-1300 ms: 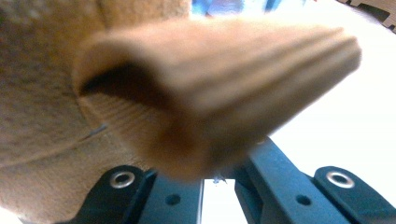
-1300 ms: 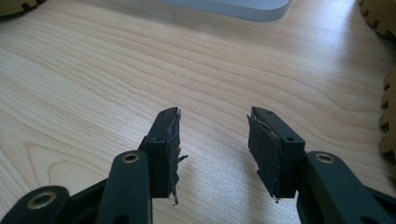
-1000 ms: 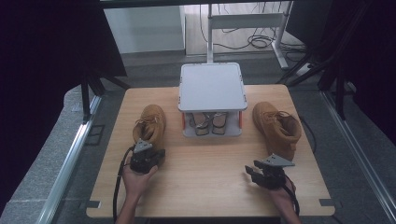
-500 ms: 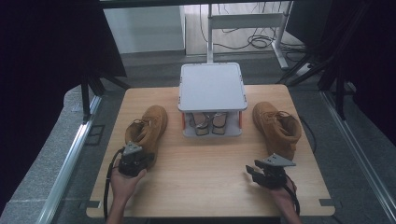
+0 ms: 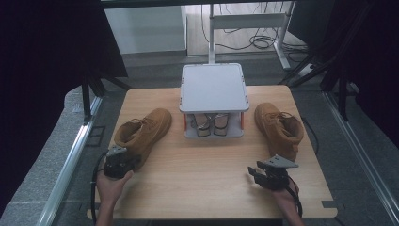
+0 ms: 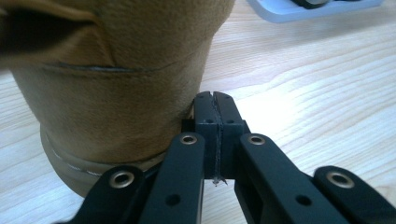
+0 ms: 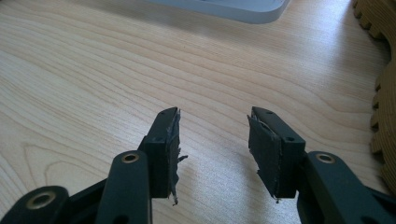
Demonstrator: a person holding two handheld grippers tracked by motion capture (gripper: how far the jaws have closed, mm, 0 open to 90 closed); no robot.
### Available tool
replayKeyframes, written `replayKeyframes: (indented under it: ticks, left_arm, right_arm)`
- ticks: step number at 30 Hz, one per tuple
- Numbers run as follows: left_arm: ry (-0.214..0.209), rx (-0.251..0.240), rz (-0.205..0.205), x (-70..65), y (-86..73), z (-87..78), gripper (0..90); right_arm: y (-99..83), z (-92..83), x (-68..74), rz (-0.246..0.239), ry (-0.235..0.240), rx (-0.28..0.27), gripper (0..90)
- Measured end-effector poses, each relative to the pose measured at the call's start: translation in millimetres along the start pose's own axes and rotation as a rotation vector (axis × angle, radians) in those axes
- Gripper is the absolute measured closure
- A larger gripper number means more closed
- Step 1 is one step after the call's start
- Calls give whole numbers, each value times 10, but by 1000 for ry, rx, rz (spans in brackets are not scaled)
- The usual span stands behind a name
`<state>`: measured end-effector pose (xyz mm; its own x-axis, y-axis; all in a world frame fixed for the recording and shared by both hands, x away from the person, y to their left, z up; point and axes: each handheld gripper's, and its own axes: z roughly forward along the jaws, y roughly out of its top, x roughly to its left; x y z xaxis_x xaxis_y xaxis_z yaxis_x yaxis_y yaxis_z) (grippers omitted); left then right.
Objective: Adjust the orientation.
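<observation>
Left boot [image 5: 141, 133] — dragged nearer the table's left edge [image 5: 109, 141].

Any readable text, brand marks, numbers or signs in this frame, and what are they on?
None can be read. The two tan boots, the grey rack, the wooden table and both grippers show no legible lettering, label or number in any view.
</observation>
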<state>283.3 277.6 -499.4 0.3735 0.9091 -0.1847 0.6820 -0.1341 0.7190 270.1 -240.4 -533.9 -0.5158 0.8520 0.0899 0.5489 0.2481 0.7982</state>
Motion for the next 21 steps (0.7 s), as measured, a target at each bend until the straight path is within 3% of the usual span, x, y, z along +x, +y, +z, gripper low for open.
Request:
replayKeyframes:
  ticks: [2, 10, 12, 19, 21]
  left_arm:
    - [-5, -5, -15, 28, -7, -10, 900]
    - [5, 2, -3, -8, -9, 16, 899]
    - [18, 4, 7, -44, -13, 21, 894]
    - [-2, -48, 48, -240, -16, -31, 868]
    - [-10, -48, 71, -321, -46, 1, 820]
  right_arm:
    - [0, -1, -3, 0, -1, -1, 533]
    - [1, -1, -5, 3, 1, -2, 533]
    - [2, -1, -10, 6, 0, -3, 533]
    - [11, 10, -25, 10, 3, -10, 533]
    - [12, 10, -23, 9, 5, -11, 533]
